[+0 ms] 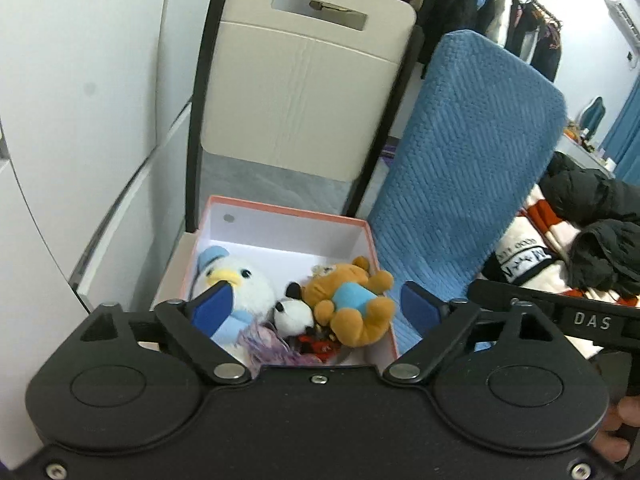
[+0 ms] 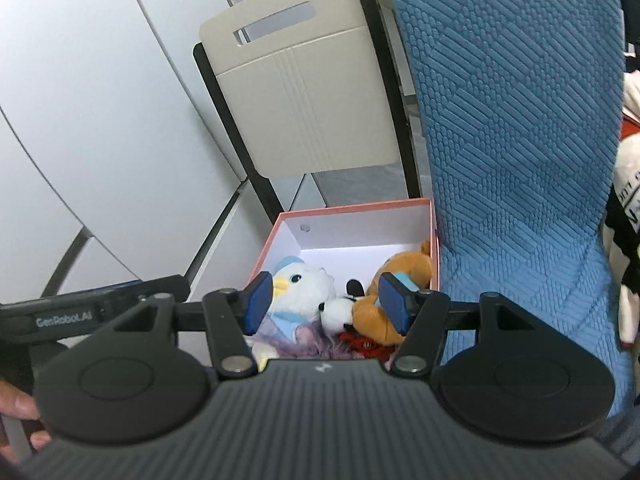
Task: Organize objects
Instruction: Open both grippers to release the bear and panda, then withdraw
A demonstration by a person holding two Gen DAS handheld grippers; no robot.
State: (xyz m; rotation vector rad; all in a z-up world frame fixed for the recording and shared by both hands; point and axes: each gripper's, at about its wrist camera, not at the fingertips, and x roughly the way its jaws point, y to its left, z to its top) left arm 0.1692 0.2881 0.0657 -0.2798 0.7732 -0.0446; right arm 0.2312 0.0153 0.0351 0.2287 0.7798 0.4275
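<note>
Two chairs stand side by side: a blue-covered chair [image 1: 460, 168] at the right and a cream-backed chair [image 1: 304, 92] with black side rails at the left. A clothes rack [image 1: 500, 4] hangs behind them, and a pile of striped and dark clothing [image 1: 576, 232] lies to the right. On the cream chair's seat sits one open pink-edged box [image 1: 288, 216], touching the blue cover. It holds three plush toys close together: a white duck [image 1: 244, 284], an orange bear [image 1: 352, 300] and a small black-and-white toy [image 1: 294, 314], over purple fluff [image 1: 268, 342]. The left gripper [image 1: 316, 308] and the right gripper [image 2: 322, 304] both hover above the box, spread wide and holding nothing.
</note>
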